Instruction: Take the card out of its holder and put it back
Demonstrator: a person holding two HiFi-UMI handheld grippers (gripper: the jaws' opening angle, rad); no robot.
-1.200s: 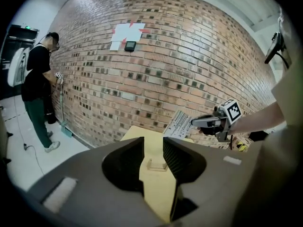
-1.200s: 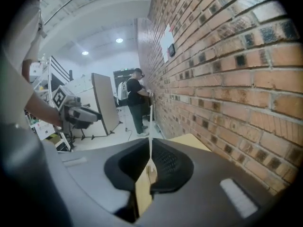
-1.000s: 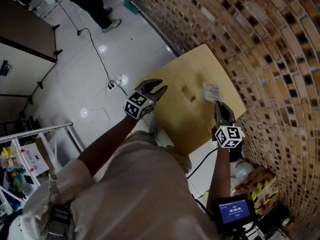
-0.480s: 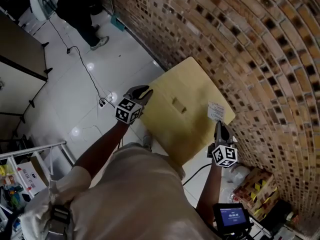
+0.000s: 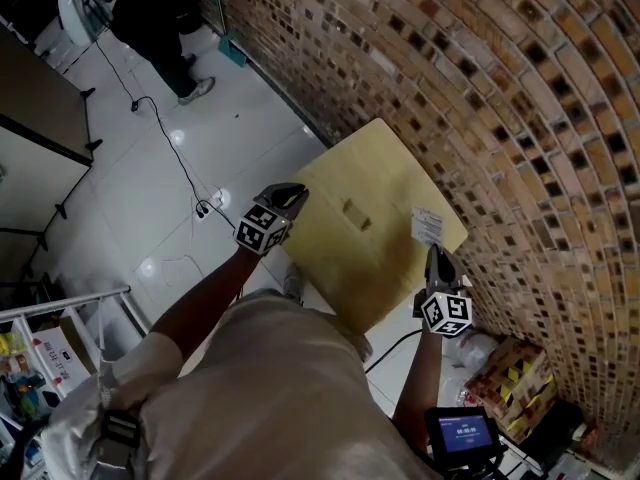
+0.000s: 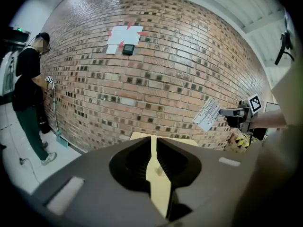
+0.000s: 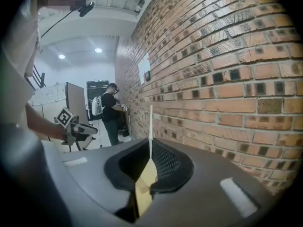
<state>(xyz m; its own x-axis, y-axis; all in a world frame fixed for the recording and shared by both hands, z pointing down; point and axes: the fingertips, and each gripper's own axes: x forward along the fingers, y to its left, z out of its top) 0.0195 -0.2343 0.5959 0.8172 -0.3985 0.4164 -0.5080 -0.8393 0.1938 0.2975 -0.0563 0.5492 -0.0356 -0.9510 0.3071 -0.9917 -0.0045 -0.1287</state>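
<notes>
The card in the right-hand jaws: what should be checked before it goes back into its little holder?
1. Card held firmly: ok, the right gripper has its jaws clamped on one edge.
2. Card free of the holder: ok, it is lifted clear, to the holder's right in the head view.
3. Card lined up over the holder: not ok.
4. Holder empty and ready: cannot tell, too small.
5. Left gripper out of the way: ok, at the left edge of the table. Its jaws have just been closing, with nothing between them.

Right of centre, the right gripper [image 5: 434, 254] pinches a white card [image 5: 427, 225] over the yellow table [image 5: 375, 178], beside the brick wall [image 5: 500, 118].
</notes>
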